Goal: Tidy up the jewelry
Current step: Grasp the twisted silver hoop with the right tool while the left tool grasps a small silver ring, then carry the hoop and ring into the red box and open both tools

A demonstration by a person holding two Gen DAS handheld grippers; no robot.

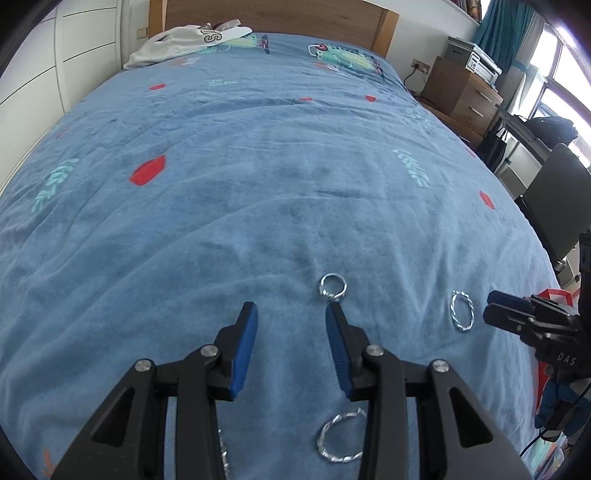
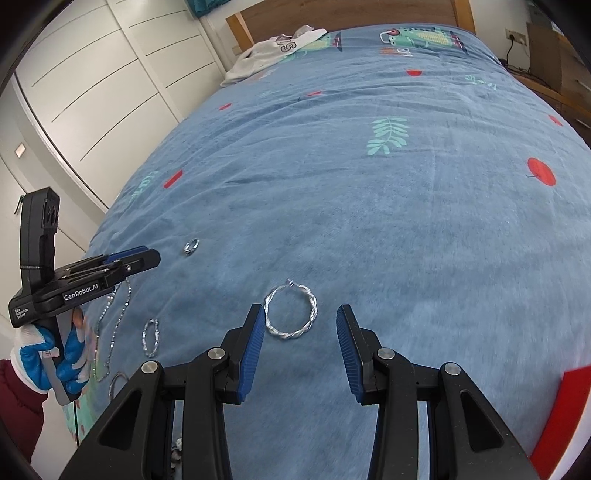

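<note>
Silver jewelry lies on a blue bedspread [image 1: 258, 184]. My left gripper [image 1: 290, 308] hangs open over the cloth with nothing between its fingers. A small ring [image 1: 333, 287] rests just past its right fingertip. One twisted hoop [image 1: 340, 439] lies under the jaws and another twisted hoop [image 1: 461, 310] sits beside the right gripper [image 1: 493, 308]. My right gripper [image 2: 301, 312] is open, and the large twisted hoop [image 2: 291, 314] lies flat near its left fingertip, untouched. To its left are the left gripper [image 2: 153, 256], the ring [image 2: 191, 246], a chain [image 2: 110, 325] and a smaller hoop [image 2: 151, 338].
A white garment [image 1: 184, 40] lies by the wooden headboard [image 1: 277, 14]. Wardrobe doors [image 2: 110, 74] stand left of the bed; wooden drawers [image 1: 461, 92] and a dark chair [image 1: 561, 206] stand right. A red object [image 2: 561, 406] sits at the near right edge. A gloved hand [image 2: 55, 350] holds the left gripper.
</note>
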